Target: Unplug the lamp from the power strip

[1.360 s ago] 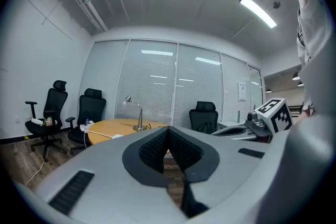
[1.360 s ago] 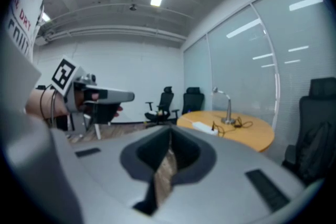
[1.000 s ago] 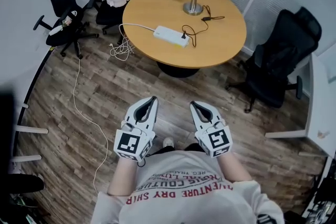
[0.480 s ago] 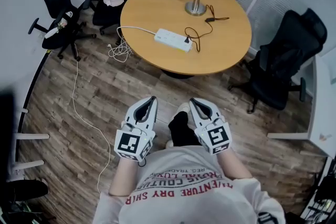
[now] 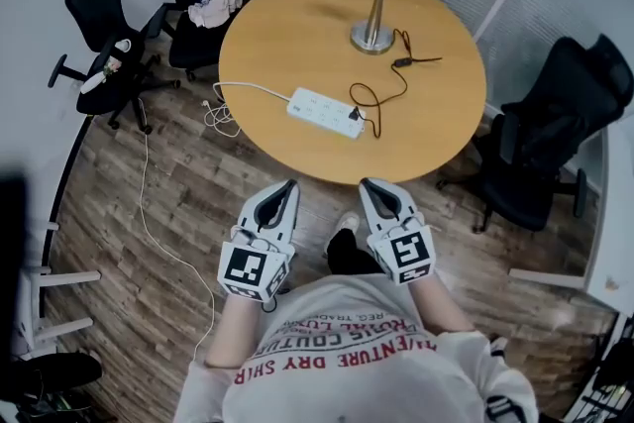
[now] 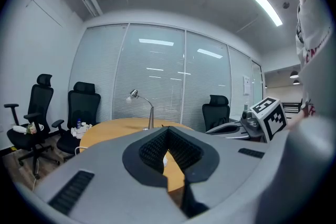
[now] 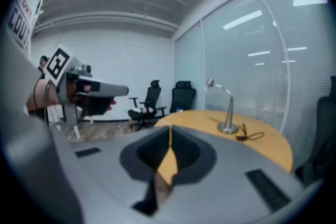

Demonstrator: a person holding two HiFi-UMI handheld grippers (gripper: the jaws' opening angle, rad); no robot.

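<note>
Sitting in the right end of the white power strip [image 5: 325,112], the lamp's black plug [image 5: 354,114] is where you need to end up. The strip lies loose near the middle of the round table [image 5: 277,45], and the lamp [image 5: 369,7] stands beyond it near the far edge.

The black cord [image 5: 384,79] loops between plug and lamp base. If you pull on the cord instead of the plug body, you risk dragging the lamp over. If you pull the plug with the strip unheld, the whole strip will probably slide or lift with it, so pin it with one gripper.

Your left gripper [image 5: 286,186] and right gripper [image 5: 370,185] hang just short of the table's near edge, both clenched with nothing between the jaws. Release them before you reach in, or you will only knock the plug.

Watch the white cable [image 5: 149,203] trailing across the floor on your left.

Only the head view shows you the plug and strip. The gripper views look level across the tabletop, confirming the empty, closed jaws and the upright lamp, but not the socket.
</note>
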